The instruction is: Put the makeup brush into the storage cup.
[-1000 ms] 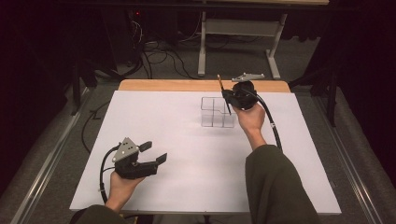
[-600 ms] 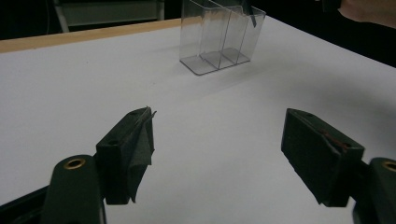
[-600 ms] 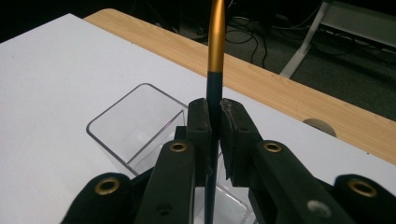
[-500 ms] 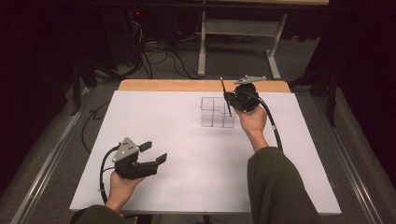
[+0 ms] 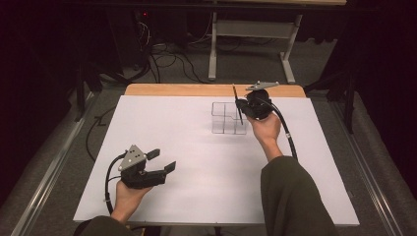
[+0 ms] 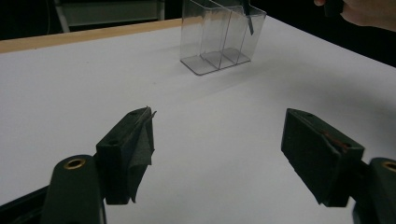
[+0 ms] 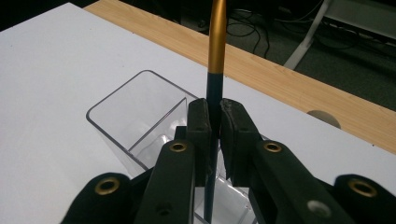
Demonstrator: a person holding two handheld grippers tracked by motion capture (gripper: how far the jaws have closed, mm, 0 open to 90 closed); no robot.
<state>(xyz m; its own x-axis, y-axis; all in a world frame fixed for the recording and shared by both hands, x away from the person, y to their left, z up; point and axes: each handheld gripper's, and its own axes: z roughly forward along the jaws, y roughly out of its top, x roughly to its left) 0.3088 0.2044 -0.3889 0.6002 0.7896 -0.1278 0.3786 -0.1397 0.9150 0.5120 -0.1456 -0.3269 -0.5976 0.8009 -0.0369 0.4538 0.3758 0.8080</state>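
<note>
Little has moved since earlier: the right gripper point(image 5: 244, 105) stays clamped on the slim black-and-gold pen point(image 7: 215, 70), poised upright over the clear plastic divided organizer point(image 5: 227, 118) at the table's far side. Release remains; the left gripper point(image 5: 162, 161) idles near-left, jaws apart.

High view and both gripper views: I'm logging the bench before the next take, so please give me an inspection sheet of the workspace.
Surface: white table top with a bare wooden strip at the far edge, no marks seen.
Job's things: clear compartmented organizer standing upright; thin black-and-gold stick, perhaps a pen or brush, held upright over it.
Clutter: nothing seen.
Grippers: right gripper shut on the stick above the organizer; left gripper open, low over the near left of the table, holding nothing.
Cables: one trails from each gripper; more lie loose on the floor beyond the table.
Surroundings: dark room, grey floor, a metal table frame behind.
</note>
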